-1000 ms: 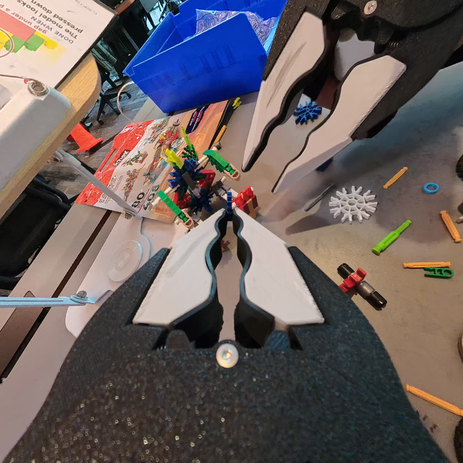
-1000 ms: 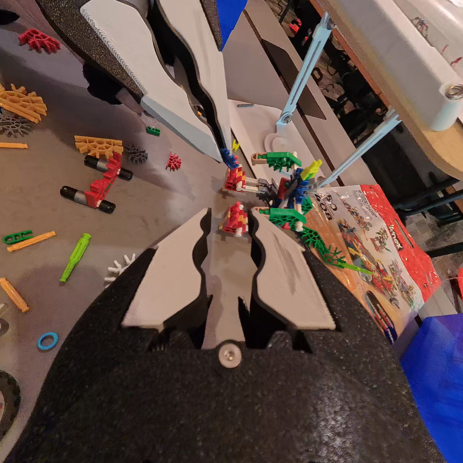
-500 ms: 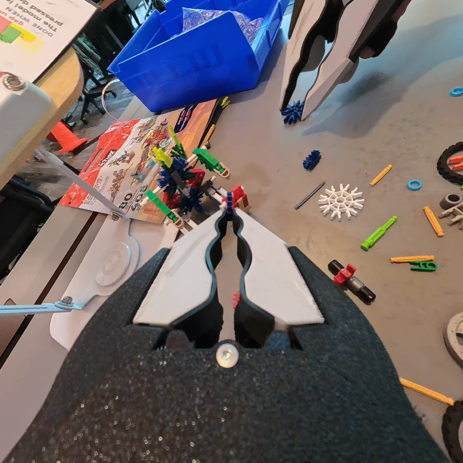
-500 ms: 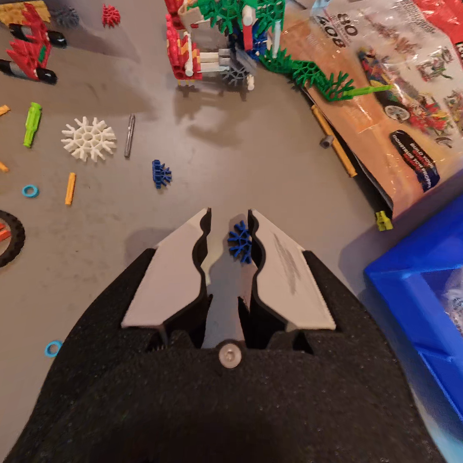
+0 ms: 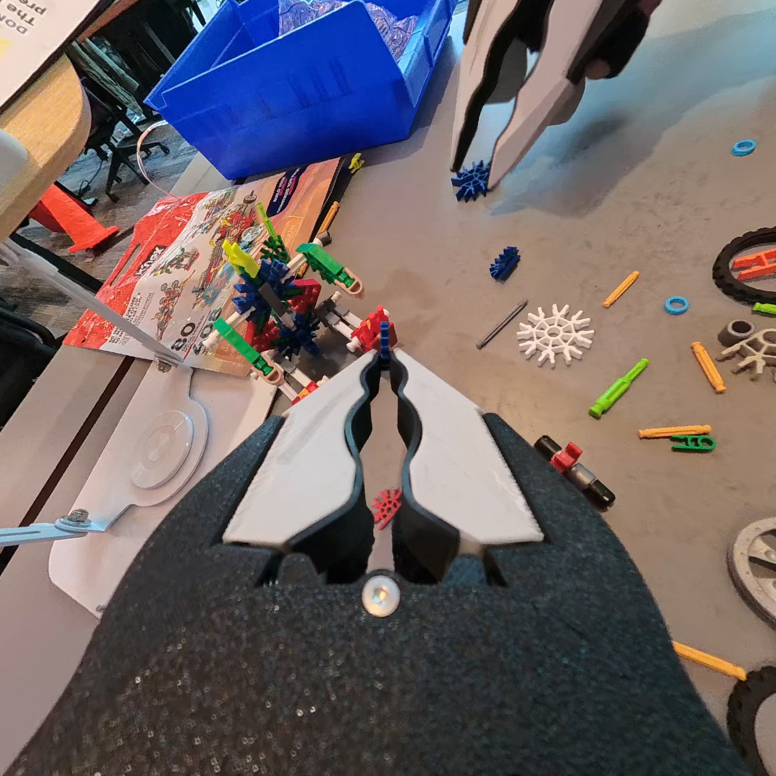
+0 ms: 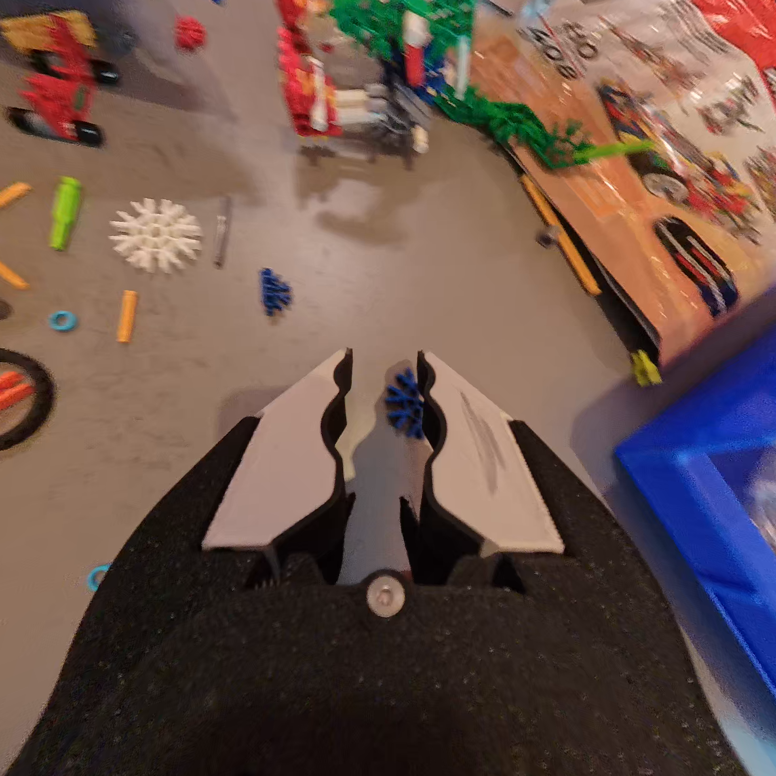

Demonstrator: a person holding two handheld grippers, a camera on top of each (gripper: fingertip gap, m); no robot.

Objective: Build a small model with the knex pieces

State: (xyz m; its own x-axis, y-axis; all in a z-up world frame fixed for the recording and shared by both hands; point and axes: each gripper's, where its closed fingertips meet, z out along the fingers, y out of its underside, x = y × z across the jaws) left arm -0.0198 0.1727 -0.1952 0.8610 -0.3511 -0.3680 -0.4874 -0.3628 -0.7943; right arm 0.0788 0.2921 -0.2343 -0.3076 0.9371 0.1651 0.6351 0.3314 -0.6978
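My left gripper (image 5: 384,357) is shut on a small blue connector (image 5: 384,334) at the near end of a multicoloured rod-and-connector model (image 5: 285,310) that rests on the grey table. My right gripper (image 6: 384,352) is open and tilted down at the table. A blue snowflake connector (image 6: 404,403) lies between its fingers, close to the right finger. In the left wrist view the right gripper (image 5: 474,176) stands at the top with its tips on either side of that connector (image 5: 470,182). The right wrist view is motion-blurred.
A blue bin (image 5: 294,96) stands at the back, with a printed parts bag (image 5: 189,273) beside the model. Loose parts lie on the table: a second blue connector (image 5: 504,262), a white snowflake connector (image 5: 554,334), a green rod (image 5: 617,388), orange rods, tyres (image 5: 747,268) and a small red connector (image 5: 386,506). The left gripper's tips are roughly 15 centimetres from the right gripper's.
My right gripper has left the model and gone to the blue snowflake connector near the bin, then come down around it. My left gripper has kept its hold at the model.
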